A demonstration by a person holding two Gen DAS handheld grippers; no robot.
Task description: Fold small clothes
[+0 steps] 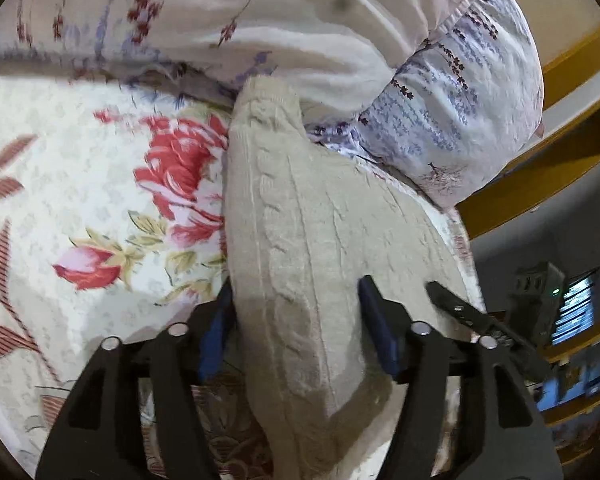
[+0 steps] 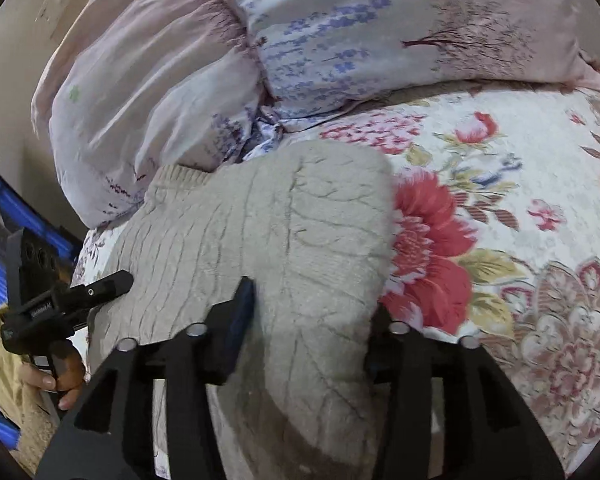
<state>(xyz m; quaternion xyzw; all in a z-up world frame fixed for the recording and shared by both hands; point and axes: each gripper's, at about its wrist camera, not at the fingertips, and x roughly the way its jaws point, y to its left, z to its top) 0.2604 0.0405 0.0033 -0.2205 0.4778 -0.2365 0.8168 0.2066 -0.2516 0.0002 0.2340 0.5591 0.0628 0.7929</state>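
A beige cable-knit sweater (image 1: 312, 240) lies on the flowered bedspread (image 1: 80, 184), partly folded, its far end against the pillows. My left gripper (image 1: 296, 300) has its blue-padded fingers (image 1: 374, 320) on either side of a thick fold of the sweater, apparently gripping it. In the right wrist view the same sweater (image 2: 268, 232) bulges between the fingers of my right gripper (image 2: 312, 304), which also seems to grip a fold. The right gripper (image 1: 472, 316) shows at the right in the left wrist view; the left gripper (image 2: 64, 300), held by a hand, shows at the left in the right wrist view.
Pillows with lavender print (image 2: 360, 32) and a pale pink pillow (image 1: 300, 8) are piled at the head of the bed. The bed's edge (image 1: 464, 248) is close to the sweater. Wooden shelving (image 1: 572, 360) stands beyond it.
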